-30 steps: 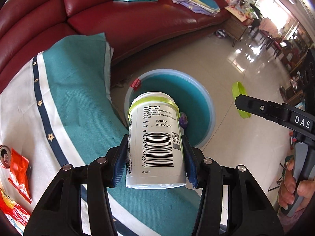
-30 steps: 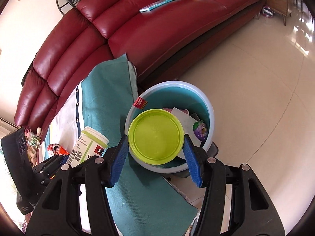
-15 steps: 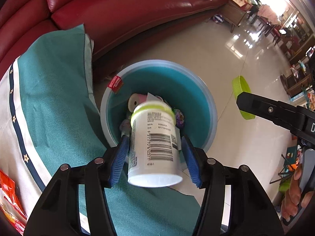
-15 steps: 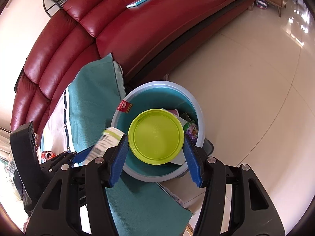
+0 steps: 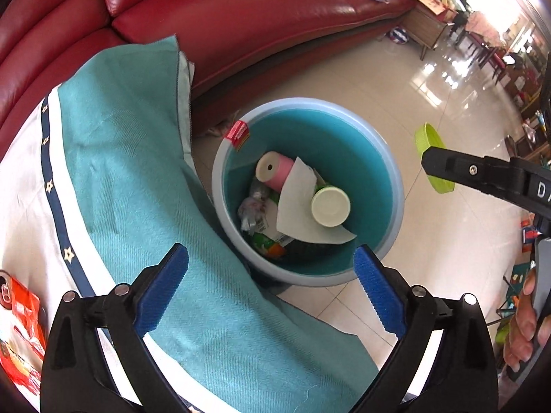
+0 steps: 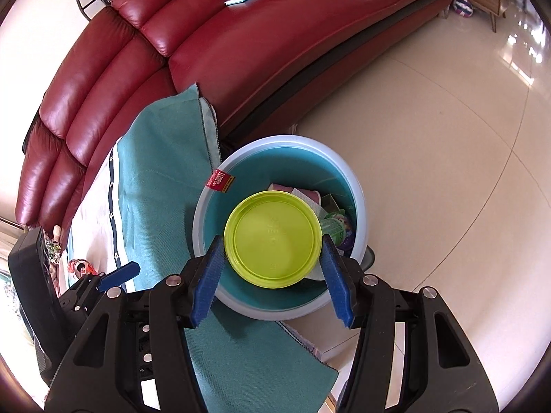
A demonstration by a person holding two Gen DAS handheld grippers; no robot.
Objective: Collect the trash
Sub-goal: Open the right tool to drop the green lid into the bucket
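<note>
Left gripper (image 5: pixel 272 275): blue-padded fingers spread wide, nothing between them, held above the near rim of the round light-blue plastic bin with teal interior (image 5: pixel 392 186).

Right gripper (image 6: pixel 273 277): blue pads pinching the round lime-green plastic lid (image 6: pixel 273 239) by opposite edges, lid flat-on to the camera, held directly over the bin opening (image 6: pixel 358 189). From the left wrist view the same lid (image 5: pixel 430 151) shows edge-on at the tip of the right gripper's black finger, over the cream tiled floor (image 5: pixel 344 79) just right of the bin.

Bin contents: white cylindrical plastic jar with green band (image 5: pixel 330 204), lying on a white sheet of paper (image 5: pixel 296 206) toward the right of the heap, base facing up. Pink roll with a cream end (image 5: pixel 272 170) at the far left side; crumpled clear wrapper (image 5: pixel 253 210) on the left; green-orange packet (image 5: pixel 272 246) at the near side. Red tag (image 5: pixel 237 133) hangs on the far-left rim.

Bin stands on the floor against the edge of the teal and white cloth with navy star stripe (image 5: pixel 120 158). Dark red leather sofa (image 5: pixel 241 17) behind. Red snack wrapper (image 5: pixel 20 309) at the cloth's near left edge.
</note>
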